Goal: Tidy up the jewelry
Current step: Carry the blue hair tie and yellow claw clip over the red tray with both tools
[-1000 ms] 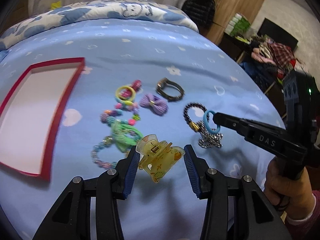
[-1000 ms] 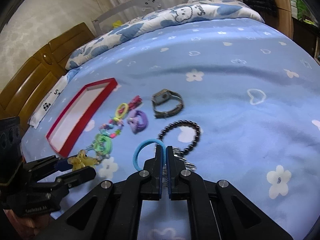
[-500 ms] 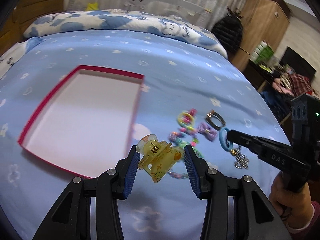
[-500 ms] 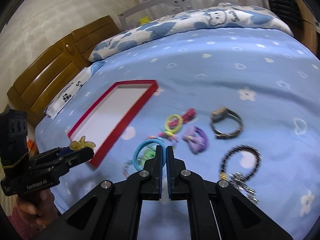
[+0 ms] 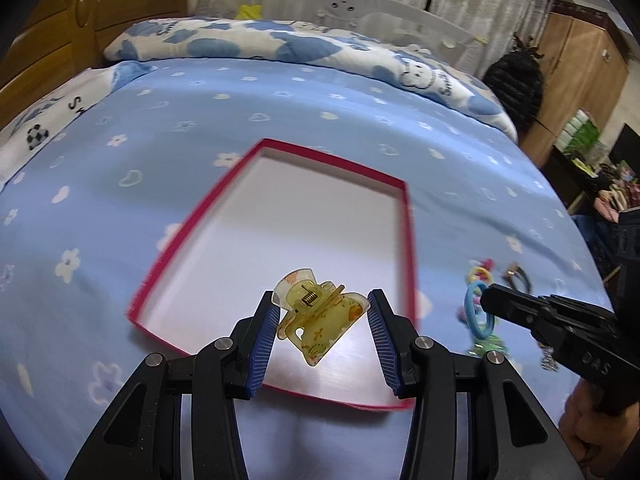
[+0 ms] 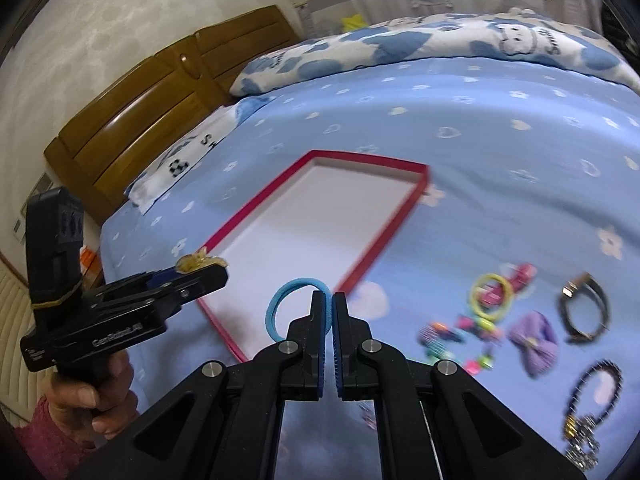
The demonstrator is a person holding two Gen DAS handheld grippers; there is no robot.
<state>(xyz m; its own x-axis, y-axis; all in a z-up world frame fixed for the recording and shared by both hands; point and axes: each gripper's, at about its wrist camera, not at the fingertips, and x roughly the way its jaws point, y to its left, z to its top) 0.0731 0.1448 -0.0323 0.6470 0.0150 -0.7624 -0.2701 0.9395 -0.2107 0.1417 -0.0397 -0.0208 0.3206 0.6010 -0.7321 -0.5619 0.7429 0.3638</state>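
My left gripper [image 5: 323,316] is shut on a yellow translucent claw hair clip [image 5: 318,314] and holds it above the near end of a red-rimmed white tray [image 5: 408,240] lying on the blue bed. My right gripper [image 6: 329,312] is shut on a blue hair tie [image 6: 280,304] and hovers by the tray's [image 6: 400,216] near right corner. The right gripper [image 5: 486,302] with the blue tie [image 5: 474,314] shows at the right of the left wrist view. The left gripper [image 6: 216,270] with the clip [image 6: 196,261] shows at the left of the right wrist view.
Loose jewelry lies right of the tray: a yellow ring with pink clip [image 6: 494,290], a purple bow [image 6: 534,342], a dark watch band [image 6: 584,312], a black bead bracelet [image 6: 596,396], colourful beads [image 6: 452,332]. A wooden headboard [image 6: 140,104] and pillow [image 6: 400,44] lie beyond.
Both grippers have swung left with their items, from over the jewelry pile to over the red tray. The tray now fills the middle of both views.
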